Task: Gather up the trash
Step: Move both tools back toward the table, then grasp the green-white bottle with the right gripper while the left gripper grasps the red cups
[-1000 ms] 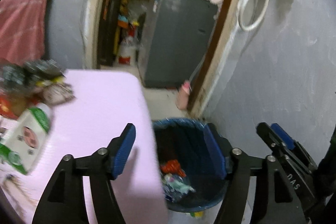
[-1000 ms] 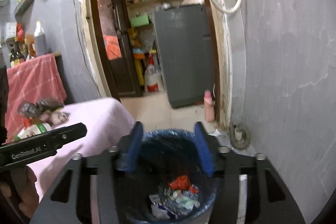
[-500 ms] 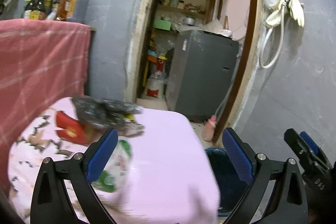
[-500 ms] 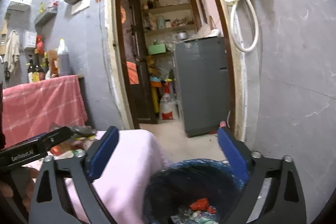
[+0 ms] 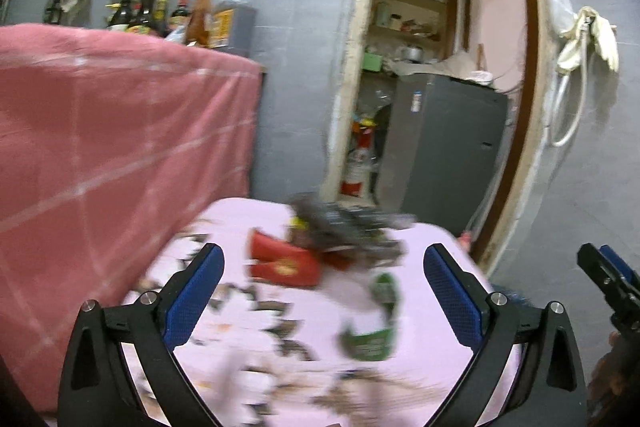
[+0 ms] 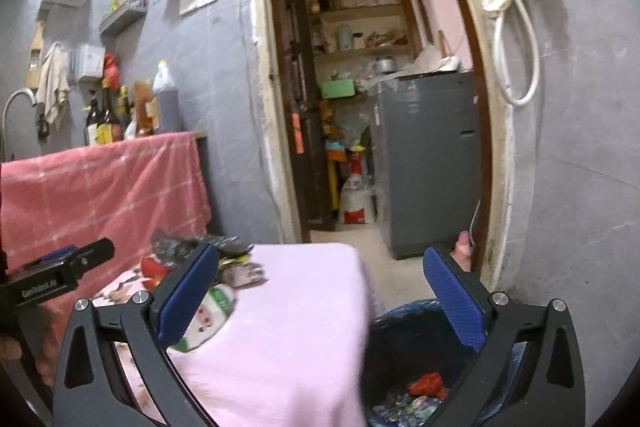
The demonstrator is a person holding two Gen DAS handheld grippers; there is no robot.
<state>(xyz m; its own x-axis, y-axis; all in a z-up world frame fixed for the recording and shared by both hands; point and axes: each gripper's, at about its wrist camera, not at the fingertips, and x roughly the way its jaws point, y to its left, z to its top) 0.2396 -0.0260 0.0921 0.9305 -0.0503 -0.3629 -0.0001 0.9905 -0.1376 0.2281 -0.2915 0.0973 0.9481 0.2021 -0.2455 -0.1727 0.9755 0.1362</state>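
Grey-walled room with a doorway opening onto a pantry, a grey fridge (image 5: 448, 147) standing just inside it, bottles (image 5: 160, 13) lined up atop a counter draped in pink checked cloth (image 5: 120, 131). From the left wrist: a pink tablecloth (image 5: 224, 311) spread below, scattered with dark scraps and blurred by motion. Left gripper (image 5: 323, 291) held above that table, jaws spread wide, nothing between the blue pads (image 5: 196, 293). Ahead of it, a red packet (image 5: 284, 263) lying on the cloth, a crumpled dark wrapper (image 5: 348, 227) touching its far side, a green-and-white carton (image 5: 376, 323) lying nearer and to the right. Tip of the other tool (image 5: 608, 279) poking in at the right edge. From the right wrist: same pink table (image 6: 288, 327) at lower left, the trash pile near its far left corner, with the dark wrapper (image 6: 188, 247) at the back, a brownish packet (image 6: 240, 273) beside it, the green-and-white carton (image 6: 208, 315) partly hidden behind the left finger. Right gripper (image 6: 321, 293) likewise wide open and empty, hovering over the table's edge. Trash bin (image 6: 404, 315) with a blue liner on the floor just beside the table, at lower right, a red scrap (image 6: 426, 383) and mixed wrappers inside. White hose (image 6: 516, 39) looped on the wall right of the doorway.
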